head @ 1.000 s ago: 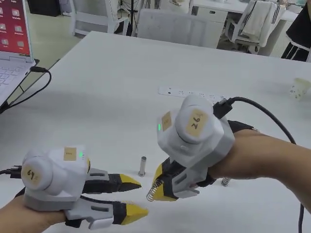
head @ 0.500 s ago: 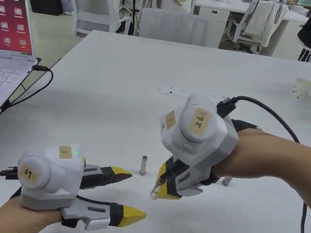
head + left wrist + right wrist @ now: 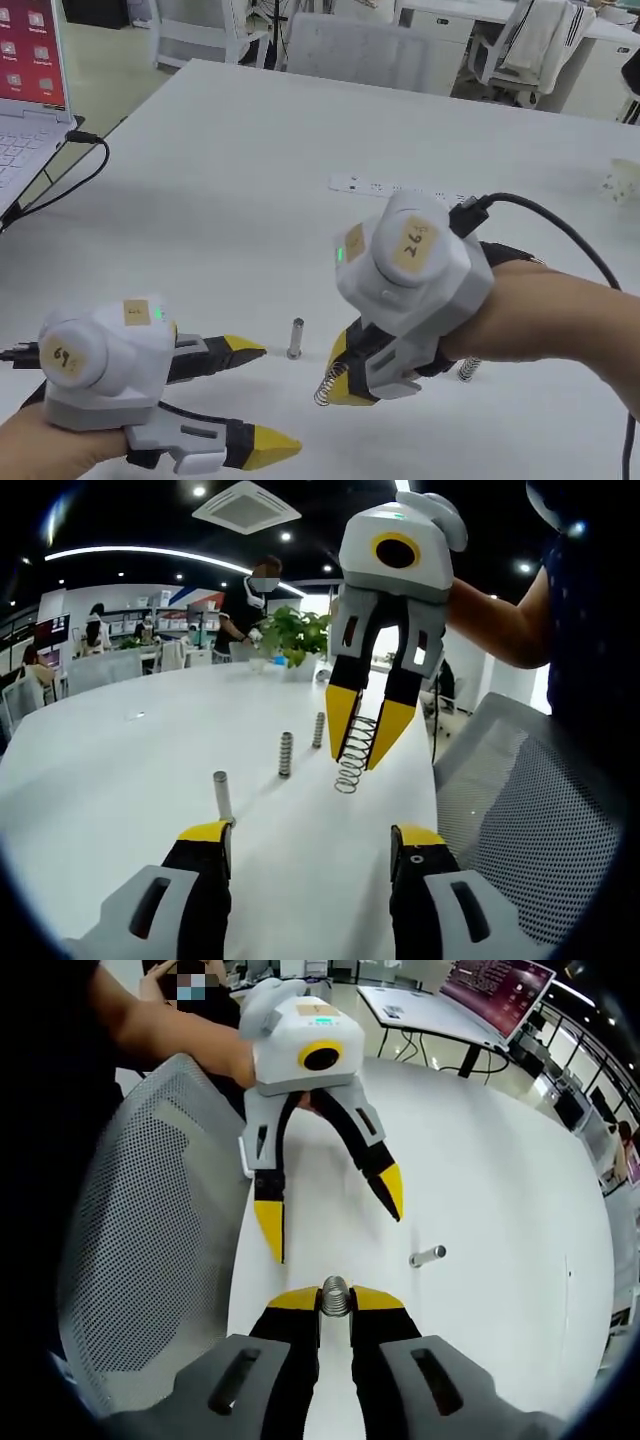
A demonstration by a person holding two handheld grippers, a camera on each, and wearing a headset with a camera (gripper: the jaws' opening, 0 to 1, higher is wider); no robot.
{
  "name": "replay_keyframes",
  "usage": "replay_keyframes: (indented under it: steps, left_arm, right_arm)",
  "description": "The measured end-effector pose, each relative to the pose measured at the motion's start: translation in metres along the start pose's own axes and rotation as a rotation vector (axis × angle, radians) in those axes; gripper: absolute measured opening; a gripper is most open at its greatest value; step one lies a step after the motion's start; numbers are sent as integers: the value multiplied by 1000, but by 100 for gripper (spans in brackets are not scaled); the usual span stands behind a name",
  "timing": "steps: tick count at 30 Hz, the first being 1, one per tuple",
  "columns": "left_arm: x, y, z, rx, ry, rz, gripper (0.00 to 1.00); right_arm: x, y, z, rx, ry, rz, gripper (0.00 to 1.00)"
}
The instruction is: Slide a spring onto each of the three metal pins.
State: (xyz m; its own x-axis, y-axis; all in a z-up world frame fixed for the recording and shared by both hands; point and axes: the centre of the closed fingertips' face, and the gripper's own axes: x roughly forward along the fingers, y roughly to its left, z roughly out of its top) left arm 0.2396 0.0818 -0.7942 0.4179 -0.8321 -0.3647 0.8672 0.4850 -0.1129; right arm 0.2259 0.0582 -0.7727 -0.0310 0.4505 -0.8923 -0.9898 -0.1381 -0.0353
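Where spring (image 3: 328, 382) points: long axis slanting down from the jaws, toward table (image 3: 230, 180).
Right gripper (image 3: 337, 1300): clamping spring.
Left gripper (image 3: 310, 835): jaws spread apart.
Pin (image 3: 296, 338): upright.

Bright even ceiling light, soft shadows, fisheye-warped edges

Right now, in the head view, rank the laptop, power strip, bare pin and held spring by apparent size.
1. laptop, largest, even though the picture's edge cuts it off.
2. power strip.
3. held spring and bare pin: too alike to rank, and the spring is partly hidden.
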Motion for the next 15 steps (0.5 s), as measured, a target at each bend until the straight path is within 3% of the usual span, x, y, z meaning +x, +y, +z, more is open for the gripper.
replay_keyframes:
  steps: [15]
  left_arm:
    - [0,5,-3,3,6,21,68]
  right_arm:
    - [-1,-3,0,6,1,-2,8]
